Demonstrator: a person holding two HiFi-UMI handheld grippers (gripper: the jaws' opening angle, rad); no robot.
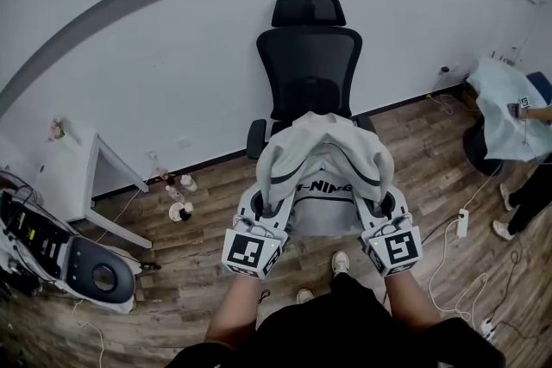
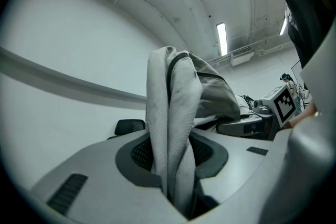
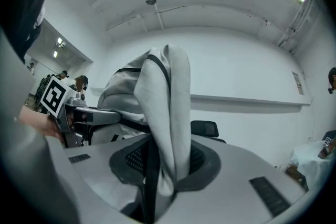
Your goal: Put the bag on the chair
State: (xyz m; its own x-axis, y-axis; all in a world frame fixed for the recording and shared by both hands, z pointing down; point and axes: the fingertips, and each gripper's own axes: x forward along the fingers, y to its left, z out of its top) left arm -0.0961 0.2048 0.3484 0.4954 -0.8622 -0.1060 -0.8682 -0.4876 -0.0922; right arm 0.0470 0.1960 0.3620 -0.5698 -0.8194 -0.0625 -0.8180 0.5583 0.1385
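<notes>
"Grey cloth, pale, with dark straps and trim: that's the bag [image 1: 323,155]. Dark letters run across its front, partly covered by a fold."

"What is underneath and behind it?"

"Nearest is a wood-plank floor [image 1: 198,271], with a white power strip [image 1: 462,222] lying at the right. Just beyond the bag stands a black office chair [image 1: 309,56] with a headrest, its back to a white wall [image 1: 172,56]. A white table [image 1: 82,177] sits at the left, and a person [image 1: 507,109] in a light top is at the far right edge."

"How is the bag held?"

"By both tools. The left gripper [image 2: 176,176] has its jaws drawn in on a thick fold of the grey fabric, pads pressing the cloth with only a narrow gap. The right gripper [image 3: 163,170] pinches another fold the same way, together with a dark strap. The bag hangs between them, its top bunched up, right in front of the chair's seat, which it hides. Whether its bottom touches the seat can't be made out."
</notes>
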